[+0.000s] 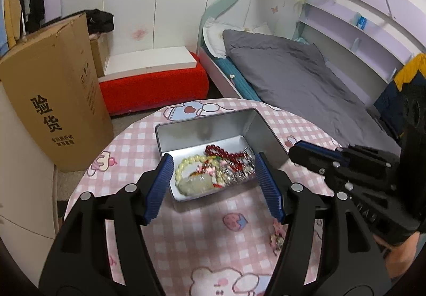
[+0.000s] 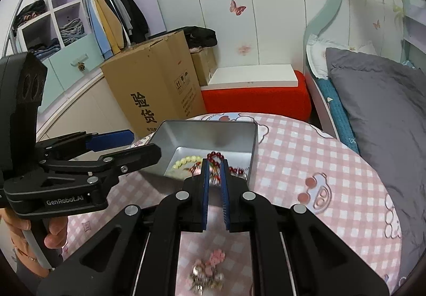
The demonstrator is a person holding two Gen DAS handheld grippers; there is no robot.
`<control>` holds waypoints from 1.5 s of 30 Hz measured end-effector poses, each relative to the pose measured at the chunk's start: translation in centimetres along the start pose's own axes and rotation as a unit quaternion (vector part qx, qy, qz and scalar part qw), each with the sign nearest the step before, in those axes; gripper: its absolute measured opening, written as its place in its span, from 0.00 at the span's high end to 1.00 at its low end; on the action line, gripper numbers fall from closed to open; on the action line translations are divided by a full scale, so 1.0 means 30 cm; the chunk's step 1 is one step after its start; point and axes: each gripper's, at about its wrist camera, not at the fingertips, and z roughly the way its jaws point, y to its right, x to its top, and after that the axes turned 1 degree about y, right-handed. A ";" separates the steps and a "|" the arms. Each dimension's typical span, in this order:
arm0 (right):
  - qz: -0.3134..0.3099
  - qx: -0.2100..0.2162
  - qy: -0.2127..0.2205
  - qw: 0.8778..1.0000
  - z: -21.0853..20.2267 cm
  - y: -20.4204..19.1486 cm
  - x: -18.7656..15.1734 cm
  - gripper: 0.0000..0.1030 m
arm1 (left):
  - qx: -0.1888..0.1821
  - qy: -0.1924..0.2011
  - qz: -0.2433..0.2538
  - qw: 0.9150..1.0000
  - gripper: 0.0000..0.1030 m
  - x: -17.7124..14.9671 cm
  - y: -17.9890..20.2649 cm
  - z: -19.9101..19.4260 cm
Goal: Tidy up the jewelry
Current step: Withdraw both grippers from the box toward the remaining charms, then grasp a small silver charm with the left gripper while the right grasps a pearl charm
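Pink checked cloth with cartoon animals covers the round tabletop (image 1: 202, 237), with a grey-quilted bed (image 1: 293, 77) beyond it and a tall cardboard box (image 2: 157, 82) on the floor beside it. Just ahead of the left gripper (image 1: 213, 178), whose blue-padded jaws stand wide apart with nothing between them, sits an open silver tin (image 1: 186, 133). Inside the tin lie a pale yellow-green bead bracelet (image 1: 186, 165), a dark red bead bracelet (image 1: 226, 153) and a tangle of smaller pieces that are too blurred to sort out. To the right of the left gripper, the right gripper (image 2: 215, 165) reaches over the tin's near edge; its jaws are nearly closed, with a narrow gap, and some strands of jewelry show in that gap, though I cannot tell whether they are pinched. Below and behind the right gripper's fingers, a pink-and-silver trinket (image 2: 207, 272) lies on the cloth outside the tin.
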 end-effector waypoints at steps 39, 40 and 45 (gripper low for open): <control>0.043 -0.004 -0.053 0.998 -0.137 0.072 -0.353 0.76 | -0.041 -0.099 0.041 0.993 0.90 -0.365 0.274 0.096; 0.043 -0.003 -0.055 0.998 -0.133 0.070 -0.354 0.76 | -0.040 -0.095 0.036 0.994 0.90 -0.364 0.267 0.094; 0.040 -0.002 -0.060 0.997 -0.118 0.066 -0.354 0.75 | -0.038 -0.087 0.023 0.995 0.90 -0.362 0.228 0.071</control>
